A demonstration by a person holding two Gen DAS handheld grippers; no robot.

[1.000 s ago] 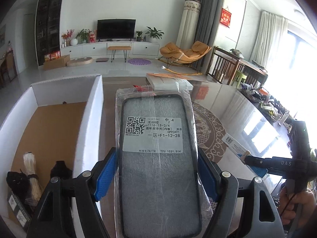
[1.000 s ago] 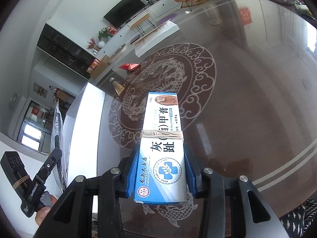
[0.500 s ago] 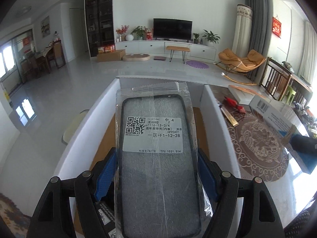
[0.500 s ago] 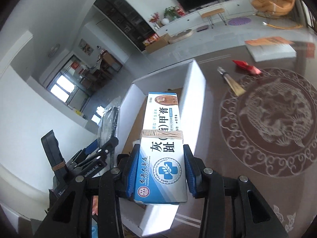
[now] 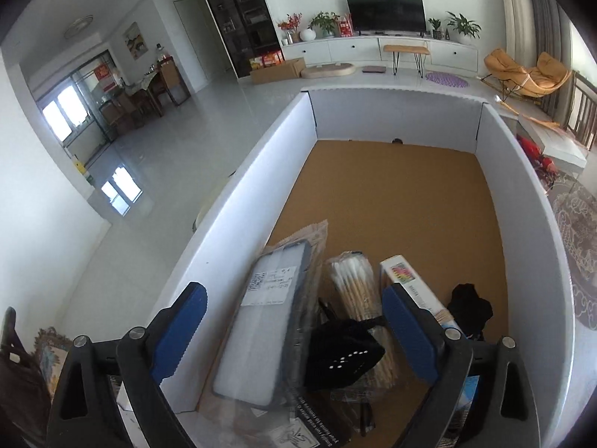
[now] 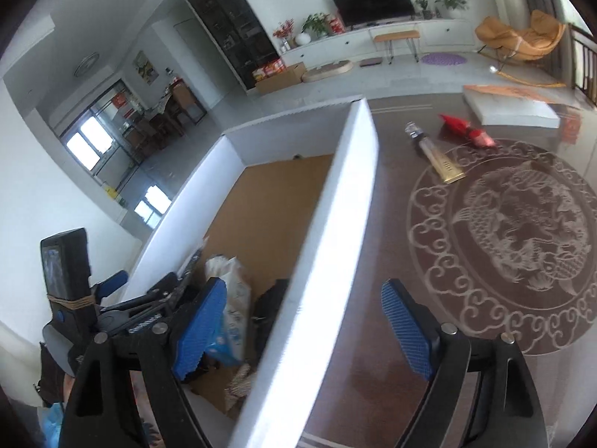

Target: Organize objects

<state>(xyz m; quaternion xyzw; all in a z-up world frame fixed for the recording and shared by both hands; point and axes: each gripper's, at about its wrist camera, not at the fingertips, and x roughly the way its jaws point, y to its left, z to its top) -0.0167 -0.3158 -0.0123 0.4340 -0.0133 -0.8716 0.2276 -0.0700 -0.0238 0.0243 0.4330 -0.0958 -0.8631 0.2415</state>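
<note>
While both jaws are opening with nothing between them, the left gripper is hanging over the white box, the right gripper straddling its wall.

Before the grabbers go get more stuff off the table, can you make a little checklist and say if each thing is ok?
1. Left gripper let go: ok, fingers opening, nothing pinched.
2. Right gripper let go: ok, fingers opening, straddling the box wall.
3. Phone case inside the box: ok.
4. Blue-and-white carton inside the box: ok.
5. Things left on the table: not ok, a bottle and red packet remain.
6. Room in the box: ok, bare floor.
</note>
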